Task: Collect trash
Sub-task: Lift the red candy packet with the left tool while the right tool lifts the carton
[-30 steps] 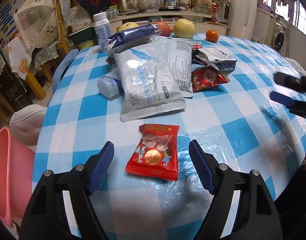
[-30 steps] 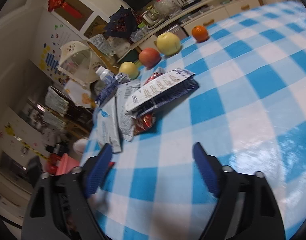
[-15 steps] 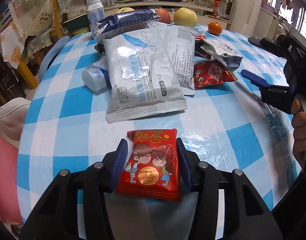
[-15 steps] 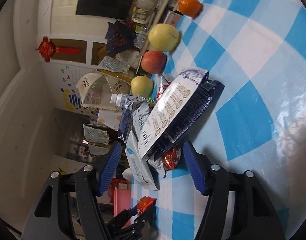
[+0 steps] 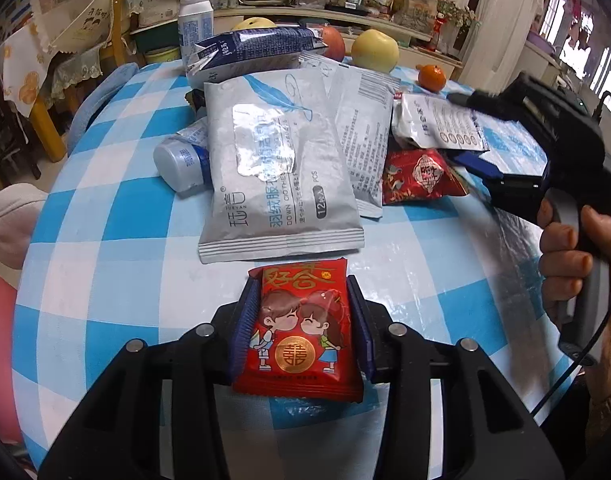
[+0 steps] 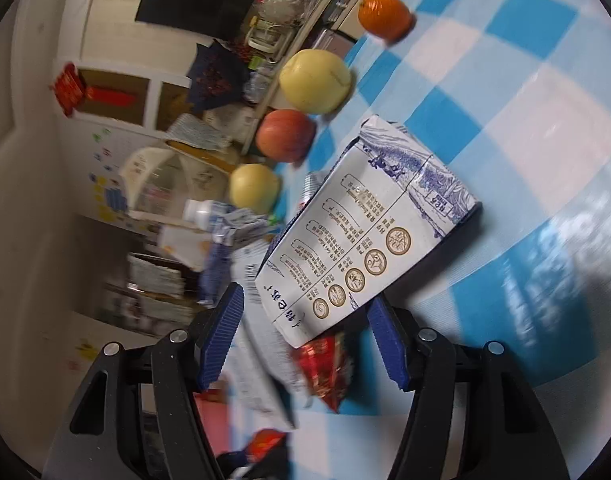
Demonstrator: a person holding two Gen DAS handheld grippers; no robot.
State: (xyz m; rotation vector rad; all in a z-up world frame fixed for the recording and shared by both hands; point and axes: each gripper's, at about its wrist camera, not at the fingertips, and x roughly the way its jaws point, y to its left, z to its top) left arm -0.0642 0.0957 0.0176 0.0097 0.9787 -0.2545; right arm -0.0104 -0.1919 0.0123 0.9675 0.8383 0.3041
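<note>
While my left gripper has just been closing, its jaws now pinch the red cartoon snack packet by its two long sides, low over the blue-and-white checked surface. Just beyond lies a heap of trash: a large silver wipes pouch overlapping a second silver pouch, a small white bottle on its side tucked under the pouch's left edge, and a red crinkled wrapper to the right. My right gripper, turned on its side, has just been closing too; its jaws stand spread around the near end of a white-and-blue carton, the pads not pressing on it. Behind the heap sit an orange, a yellow apple and a red apple
</note>
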